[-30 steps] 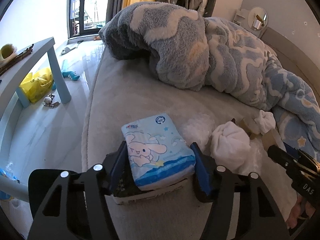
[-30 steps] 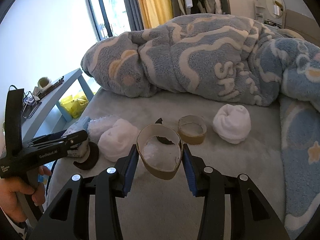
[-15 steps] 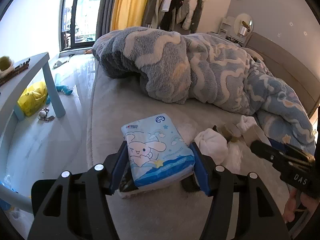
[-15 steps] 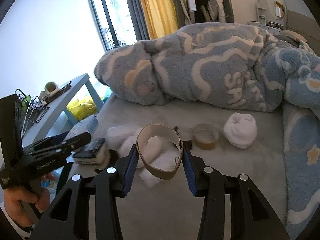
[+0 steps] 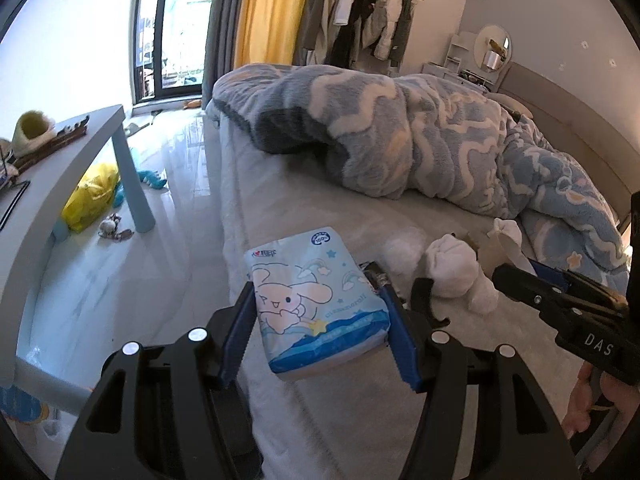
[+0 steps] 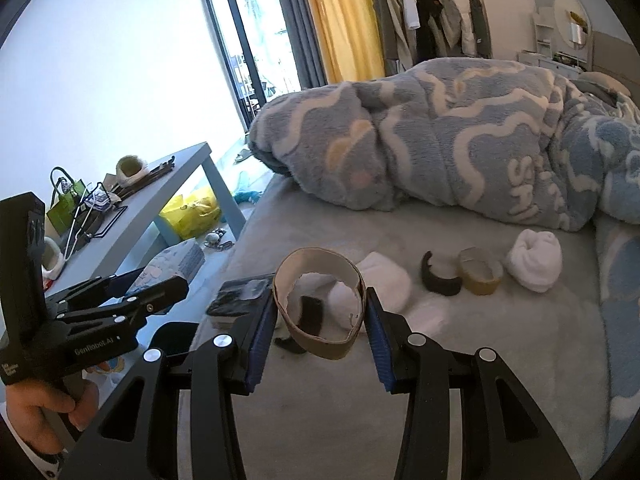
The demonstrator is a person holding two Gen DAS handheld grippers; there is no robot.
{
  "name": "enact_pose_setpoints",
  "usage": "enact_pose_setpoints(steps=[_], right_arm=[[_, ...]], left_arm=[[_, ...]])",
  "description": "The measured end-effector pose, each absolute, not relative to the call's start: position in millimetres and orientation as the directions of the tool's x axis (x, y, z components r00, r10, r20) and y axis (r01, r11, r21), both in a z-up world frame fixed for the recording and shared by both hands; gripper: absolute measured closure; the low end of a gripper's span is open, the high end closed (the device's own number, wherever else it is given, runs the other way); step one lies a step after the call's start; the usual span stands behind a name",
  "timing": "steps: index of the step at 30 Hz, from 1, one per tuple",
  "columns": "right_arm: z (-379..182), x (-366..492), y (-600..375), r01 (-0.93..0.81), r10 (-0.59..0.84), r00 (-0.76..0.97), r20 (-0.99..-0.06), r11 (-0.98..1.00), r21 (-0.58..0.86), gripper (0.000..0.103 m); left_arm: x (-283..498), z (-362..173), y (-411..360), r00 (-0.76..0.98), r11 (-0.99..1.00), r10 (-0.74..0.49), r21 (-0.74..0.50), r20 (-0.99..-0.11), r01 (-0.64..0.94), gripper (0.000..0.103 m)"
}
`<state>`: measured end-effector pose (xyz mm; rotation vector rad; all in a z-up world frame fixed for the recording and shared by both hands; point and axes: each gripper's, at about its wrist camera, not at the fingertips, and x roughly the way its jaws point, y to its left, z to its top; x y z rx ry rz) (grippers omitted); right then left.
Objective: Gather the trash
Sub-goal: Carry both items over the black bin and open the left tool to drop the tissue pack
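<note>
Left claw [image 5: 320, 316] closed on a pale blue tissue pack [image 5: 316, 300] printed with a cartoon rabbit; its blue pads press both long sides of the pack, which is held clear of the bed [image 5: 280, 208], above the bed's near edge. Right claw [image 6: 320, 316] closed on a brown cardboard ring [image 6: 320, 304], its pads pressing the ring's two sides so that the ring is squeezed slightly oval and held above the bed surface. Remaining items lie on the bed in front of the rumpled blue blanket [image 6: 460, 152]: a white tissue wad [image 6: 384, 280] just behind the held ring, a black curved strip [image 6: 438, 280] touching a second, smaller tape ring [image 6: 480, 276], and a rolled white cloth [image 6: 534, 260] just to the right of that smaller ring. A dark flat packet [image 6: 240, 296] lies at the bed's edge, to the left of the held ring. Beside the bed stands a pale blue worktop [image 6: 160, 188], with a yellow bag [image 6: 194, 212] on the floor beneath it.
</note>
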<state>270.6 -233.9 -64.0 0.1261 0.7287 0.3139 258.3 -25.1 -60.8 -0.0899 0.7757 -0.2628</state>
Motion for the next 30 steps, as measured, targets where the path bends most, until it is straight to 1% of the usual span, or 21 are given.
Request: enact_pose_setpoints(steps=[4, 6, 14, 19, 26, 30], right_arm=[[-61, 263, -219, -0.248, 0.350, 0.700, -0.623, 0.937, 0.247, 0.059], [-60, 260, -208, -0.262, 0.359, 0.699, -0.619, 0.933, 0.245, 0.059], [-57, 255, -159, -0.329, 0.397, 0.678, -0.619, 0.916, 0.228, 0.059], [-61, 257, -132, -0.360, 0.411, 0.658, -0.631, 0.908, 0.216, 0.059], [-68, 263, -98, -0.376, 0.429, 0.626, -0.651, 0.898, 0.230, 0.059], [-72, 264, -78, -0.395, 0.441, 0.611, -0.657, 0.889, 0.230, 0.059]], left_arm=[[250, -61, -9, 0.684, 0.969, -0.247, -0.165, -0.687, 0.185, 0.039], [246, -62, 0, 0.682, 0.973, -0.229, -0.148, -0.694, 0.177, 0.039], [234, -69, 30, 0.663, 0.976, -0.215, -0.144, -0.717, 0.161, 0.039], [232, -82, 55, 0.638, 0.981, -0.194, -0.128, -0.745, 0.148, 0.039], [230, -100, 90, 0.604, 0.984, -0.177, -0.144, -0.777, 0.103, 0.039], [228, -116, 106, 0.584, 0.989, -0.149, -0.119, -0.798, 0.090, 0.039]])
